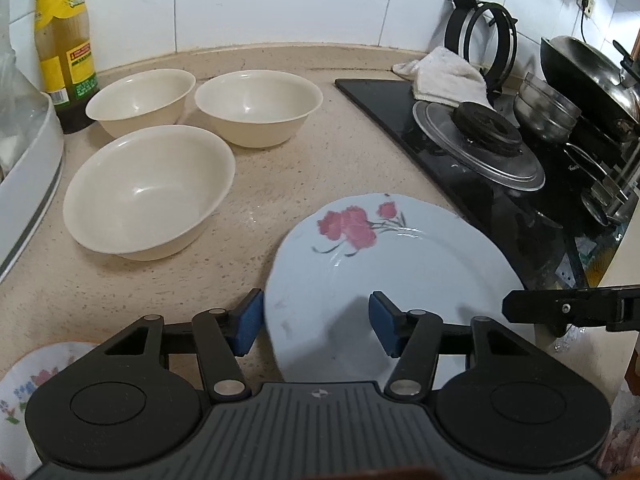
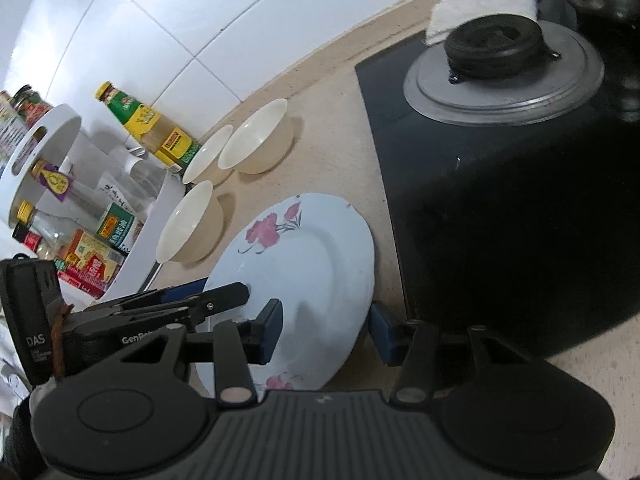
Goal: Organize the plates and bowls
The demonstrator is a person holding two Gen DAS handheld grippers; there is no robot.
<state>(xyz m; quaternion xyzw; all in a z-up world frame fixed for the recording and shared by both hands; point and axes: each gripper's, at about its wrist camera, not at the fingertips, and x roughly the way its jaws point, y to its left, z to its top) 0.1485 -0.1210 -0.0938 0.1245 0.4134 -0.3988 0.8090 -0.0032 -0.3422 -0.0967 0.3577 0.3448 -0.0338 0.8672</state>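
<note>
A white plate with pink flowers (image 1: 384, 276) lies on the beige counter, also in the right wrist view (image 2: 304, 268). My left gripper (image 1: 316, 322) is open, its fingers straddling the plate's near left edge. My right gripper (image 2: 326, 330) is open, its fingers either side of the plate's right rim; it shows at the right in the left wrist view (image 1: 568, 308). Three cream bowls stand apart: a near one (image 1: 148, 192), a back left one (image 1: 140, 98) and a back right one (image 1: 258, 106). Another flowered plate (image 1: 24, 384) lies at the lower left.
A black hob (image 1: 500, 184) with a metal lid (image 1: 480, 144) is on the right, with a white cloth (image 1: 444, 76), steel bowls (image 1: 548, 108) and a wok (image 1: 588, 72) behind. A sauce bottle (image 1: 64, 48) and a white rack (image 2: 52, 184) of bottles stand at left.
</note>
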